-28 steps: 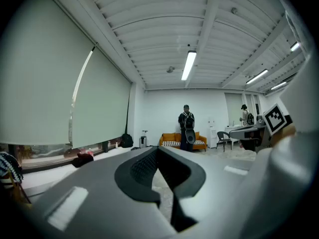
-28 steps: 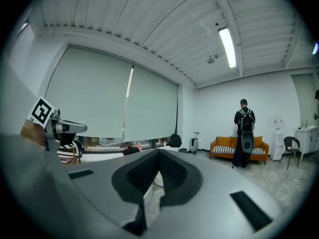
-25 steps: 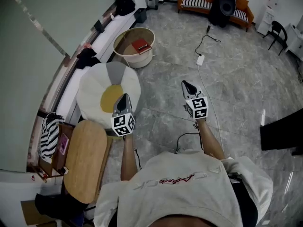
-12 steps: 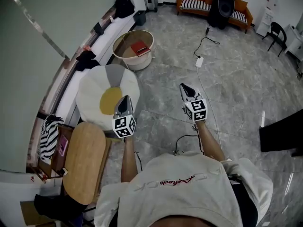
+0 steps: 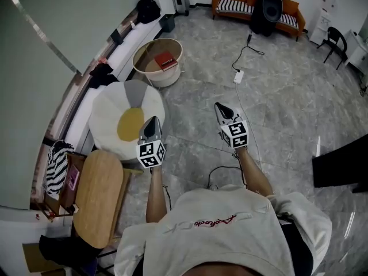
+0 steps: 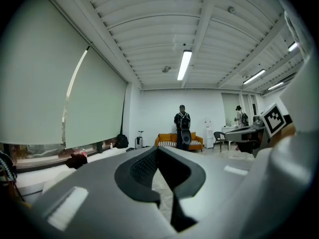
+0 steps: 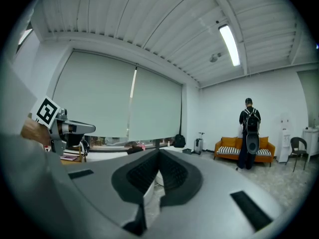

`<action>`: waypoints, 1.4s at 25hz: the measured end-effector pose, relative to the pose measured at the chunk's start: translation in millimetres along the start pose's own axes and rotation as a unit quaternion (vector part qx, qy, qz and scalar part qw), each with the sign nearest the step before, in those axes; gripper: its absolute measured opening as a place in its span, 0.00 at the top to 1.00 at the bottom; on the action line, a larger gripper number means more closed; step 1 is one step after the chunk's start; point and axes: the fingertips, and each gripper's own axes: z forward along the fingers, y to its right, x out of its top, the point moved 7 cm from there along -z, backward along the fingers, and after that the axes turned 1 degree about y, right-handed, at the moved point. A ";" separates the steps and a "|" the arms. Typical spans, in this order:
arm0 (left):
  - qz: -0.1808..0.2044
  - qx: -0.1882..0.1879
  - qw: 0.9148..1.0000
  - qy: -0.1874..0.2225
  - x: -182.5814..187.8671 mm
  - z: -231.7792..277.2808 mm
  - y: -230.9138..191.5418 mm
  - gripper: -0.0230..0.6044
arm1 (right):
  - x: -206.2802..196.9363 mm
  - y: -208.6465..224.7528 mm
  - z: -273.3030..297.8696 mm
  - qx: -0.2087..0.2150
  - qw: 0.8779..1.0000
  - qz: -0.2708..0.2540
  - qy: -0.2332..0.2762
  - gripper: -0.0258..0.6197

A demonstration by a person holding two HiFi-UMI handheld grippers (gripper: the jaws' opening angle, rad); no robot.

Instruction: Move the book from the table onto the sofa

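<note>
The red book (image 5: 165, 60) lies on a round beige low table (image 5: 164, 79) by the window wall, well ahead of both grippers. The orange sofa (image 5: 230, 2) with striped cushions stands at the far wall and also shows small in the left gripper view (image 6: 169, 141) and the right gripper view (image 7: 234, 146). My left gripper (image 5: 152, 122) is held level over a flower-shaped cushion's edge, jaws shut and empty (image 6: 158, 151). My right gripper (image 5: 222, 110) hovers over the stone floor, also shut with nothing in it (image 7: 159, 156).
A white flower-shaped cushion with a yellow centre (image 5: 123, 119) lies between me and the book's table. An oval wooden table (image 5: 98, 194) is at my left. A cable and power strip (image 5: 236, 76) run across the floor. A person with a backpack (image 7: 248, 121) stands by the sofa.
The view has drifted forward and a little right over the floor, so the wooden table and cushion slid left in the picture. Both grippers stayed shut and empty.
</note>
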 end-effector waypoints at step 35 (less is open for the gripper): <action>-0.001 -0.007 1.000 -0.012 -18.7 136.0 -20.9 0.95 | -13.3 68.1 115.9 0.015 1.000 -0.009 -0.014 0.95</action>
